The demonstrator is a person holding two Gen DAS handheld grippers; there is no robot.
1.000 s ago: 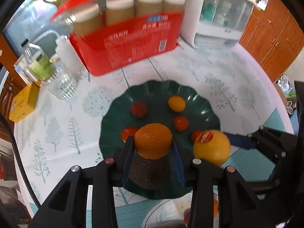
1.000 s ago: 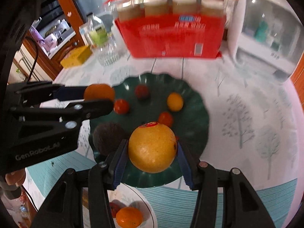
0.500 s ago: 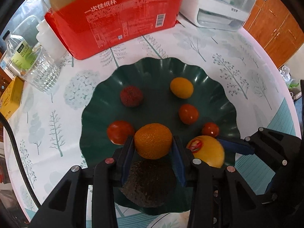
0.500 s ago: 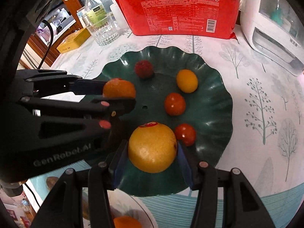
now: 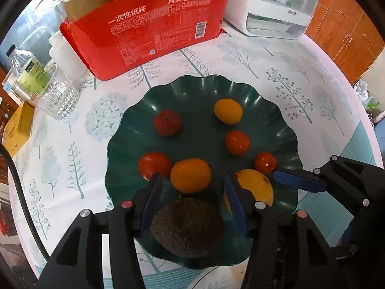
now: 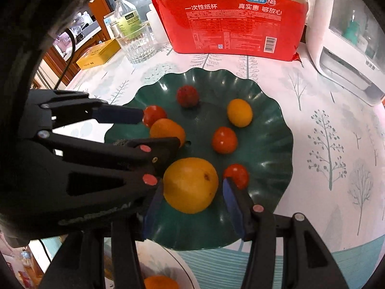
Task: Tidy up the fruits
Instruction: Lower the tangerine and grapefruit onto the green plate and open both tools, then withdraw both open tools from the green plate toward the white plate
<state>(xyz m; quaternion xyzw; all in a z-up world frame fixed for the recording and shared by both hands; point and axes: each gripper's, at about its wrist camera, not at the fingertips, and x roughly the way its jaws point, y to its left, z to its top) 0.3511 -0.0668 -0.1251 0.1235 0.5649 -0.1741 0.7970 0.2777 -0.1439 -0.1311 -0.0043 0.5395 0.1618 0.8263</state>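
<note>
A dark green wavy plate point(image 5: 272, 110) point(image 6: 269, 142) holds several fruits. My left gripper point(image 5: 192, 180) is open around a small orange mandarin point(image 5: 190, 175) point(image 6: 166, 130) that rests on the plate, with gaps on both sides. A dark brown avocado point(image 5: 187, 226) lies between the left fingers, nearer the camera. My right gripper point(image 6: 190, 187) is open around a large yellow orange point(image 6: 190, 185) point(image 5: 257, 185) resting on the plate. Red tomatoes point(image 5: 237, 142) point(image 6: 224, 140), a red lychee point(image 5: 167, 126) and a yellow kumquat point(image 5: 228, 110) lie further back.
A red pack of paper cups point(image 5: 154, 29) stands behind the plate, with a glass point(image 5: 57, 96), bottles and a yellow box point(image 5: 18, 130) at left and a white appliance point(image 5: 276, 7) at right. A white plate point(image 6: 158, 272) with an orange sits near the front edge.
Both grippers lowered toward the plate and opened. The mandarin and the large orange left the pads and now rest on the green plate.
</note>
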